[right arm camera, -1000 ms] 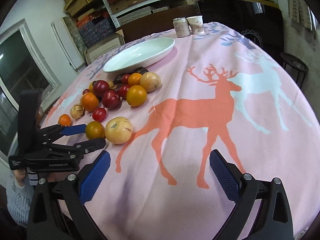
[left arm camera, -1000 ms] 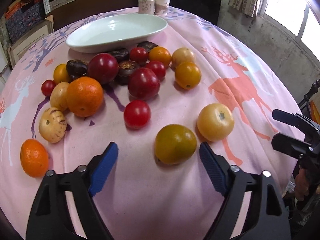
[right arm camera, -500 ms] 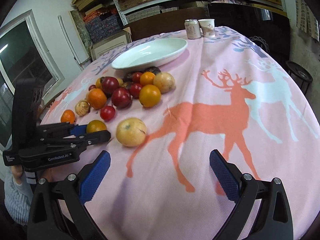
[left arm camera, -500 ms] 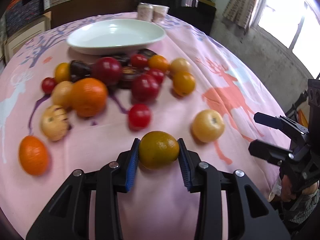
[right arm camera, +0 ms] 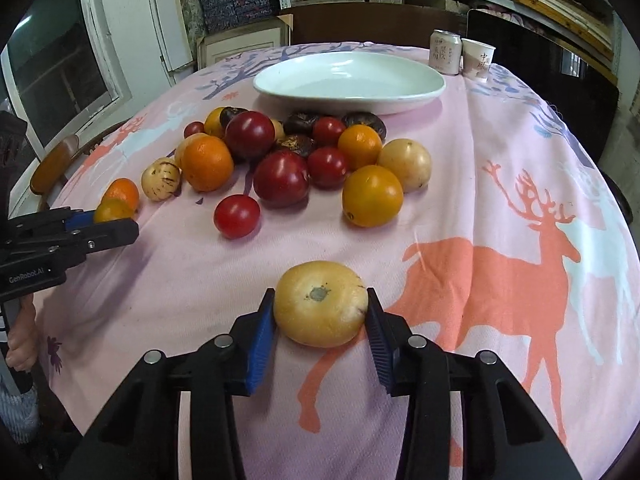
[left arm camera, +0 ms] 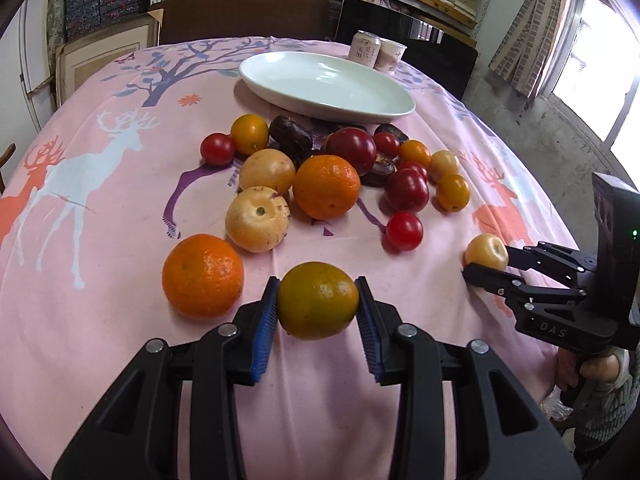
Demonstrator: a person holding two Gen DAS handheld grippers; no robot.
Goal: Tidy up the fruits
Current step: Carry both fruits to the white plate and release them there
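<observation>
Tabletop (right arm camera: 500, 140): white plate (right arm camera: 400, 98) bare; fruit unsorted. Left claw (left arm camera: 317, 307) pinching greenish orange (left arm camera: 318, 300); right claw (right arm camera: 321, 309) closing round yellow fruit (right arm camera: 320, 304).

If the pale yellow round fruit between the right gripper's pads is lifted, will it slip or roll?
The pale yellow round fruit looks smooth and firm, so it may slip a little. The right gripper is closing, its blue ribbed pads at the widest part, which probably helps. Set down on the pink tablecloth, it would likely roll.
</observation>
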